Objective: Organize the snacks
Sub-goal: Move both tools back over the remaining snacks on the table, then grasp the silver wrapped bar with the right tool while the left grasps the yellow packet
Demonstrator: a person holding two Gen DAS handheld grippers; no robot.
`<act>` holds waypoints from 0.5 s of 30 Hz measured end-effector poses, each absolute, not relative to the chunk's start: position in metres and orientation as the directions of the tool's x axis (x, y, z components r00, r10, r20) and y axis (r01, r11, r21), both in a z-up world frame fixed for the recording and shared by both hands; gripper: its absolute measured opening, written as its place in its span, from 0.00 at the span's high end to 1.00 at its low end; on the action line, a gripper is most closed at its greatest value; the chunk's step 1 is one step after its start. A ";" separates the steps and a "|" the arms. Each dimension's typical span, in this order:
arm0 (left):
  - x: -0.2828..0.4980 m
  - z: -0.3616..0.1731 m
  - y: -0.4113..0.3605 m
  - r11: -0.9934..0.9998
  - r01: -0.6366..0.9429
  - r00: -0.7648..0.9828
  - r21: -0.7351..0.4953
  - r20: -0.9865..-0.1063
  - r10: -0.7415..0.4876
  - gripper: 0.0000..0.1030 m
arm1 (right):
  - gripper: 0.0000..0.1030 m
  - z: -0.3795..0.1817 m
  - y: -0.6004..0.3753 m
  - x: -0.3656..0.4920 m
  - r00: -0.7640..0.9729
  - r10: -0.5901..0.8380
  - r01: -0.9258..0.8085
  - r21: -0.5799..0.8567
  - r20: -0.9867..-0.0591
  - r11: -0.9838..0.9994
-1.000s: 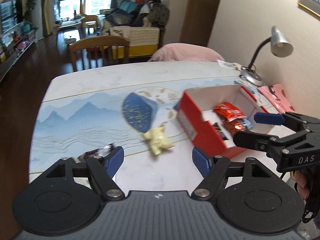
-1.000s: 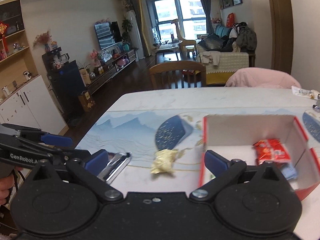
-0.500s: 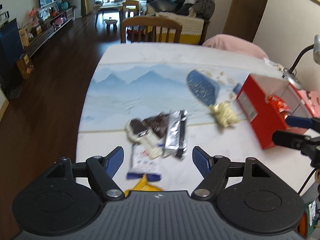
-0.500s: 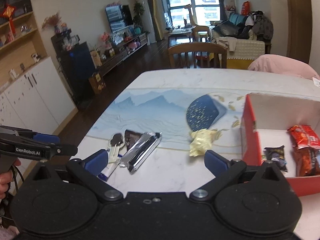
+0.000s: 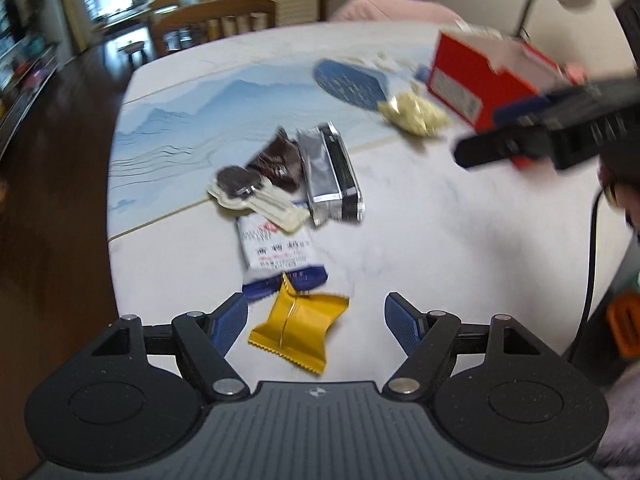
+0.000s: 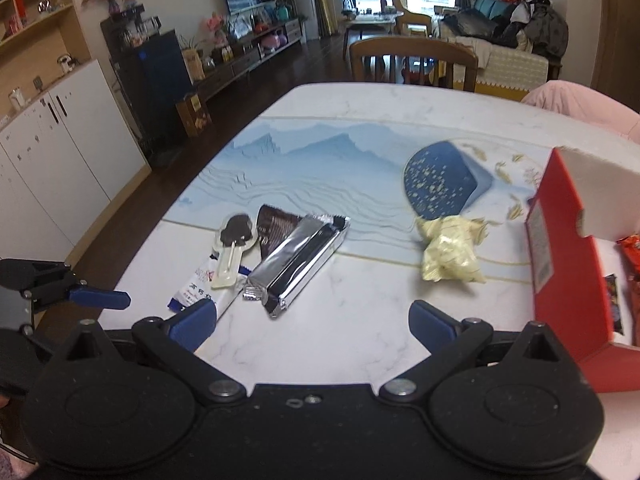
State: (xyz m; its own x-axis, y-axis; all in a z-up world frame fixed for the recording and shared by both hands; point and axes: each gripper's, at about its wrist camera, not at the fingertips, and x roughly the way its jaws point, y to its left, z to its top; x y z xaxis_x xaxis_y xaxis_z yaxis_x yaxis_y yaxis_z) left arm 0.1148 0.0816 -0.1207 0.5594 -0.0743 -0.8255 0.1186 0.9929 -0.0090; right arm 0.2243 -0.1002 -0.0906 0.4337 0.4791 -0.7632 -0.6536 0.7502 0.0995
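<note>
Left wrist view: left gripper point(image 5: 316, 318) has dropped from box point(image 5: 476, 76) toward yellow packet point(image 5: 298, 330) at lower centre, jaws apart, empty; right gripper point(image 6: 312, 322) likewise apart, so pickup looks next

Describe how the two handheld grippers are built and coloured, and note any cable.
The left gripper and the right gripper share one build: matte black bodies, two round discs at the base, silver pivot screws, and angled black linkage arms ending in blue ribbed pads. A black cable hangs beside the right gripper.

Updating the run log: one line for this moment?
left tool: open, above yellow foil candy | right tool: open, empty | red cardboard box: holds snacks
</note>
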 end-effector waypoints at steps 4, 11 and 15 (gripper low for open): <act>0.118 -0.136 0.081 0.983 0.180 0.551 0.041 -0.832 -0.066 0.27 | 0.00 -0.102 -0.083 0.230 0.441 0.456 -0.647 0.078 -0.773 0.758; 0.129 -0.152 0.089 0.977 0.212 0.512 0.023 -0.854 -0.091 0.28 | 0.02 -0.124 -0.054 0.251 0.451 0.410 -0.611 0.061 -0.793 0.789; 0.128 -0.154 0.094 0.980 0.198 0.519 0.018 -0.850 -0.089 0.28 | 0.06 -0.140 -0.035 0.267 0.443 0.376 -0.572 0.066 -0.814 0.817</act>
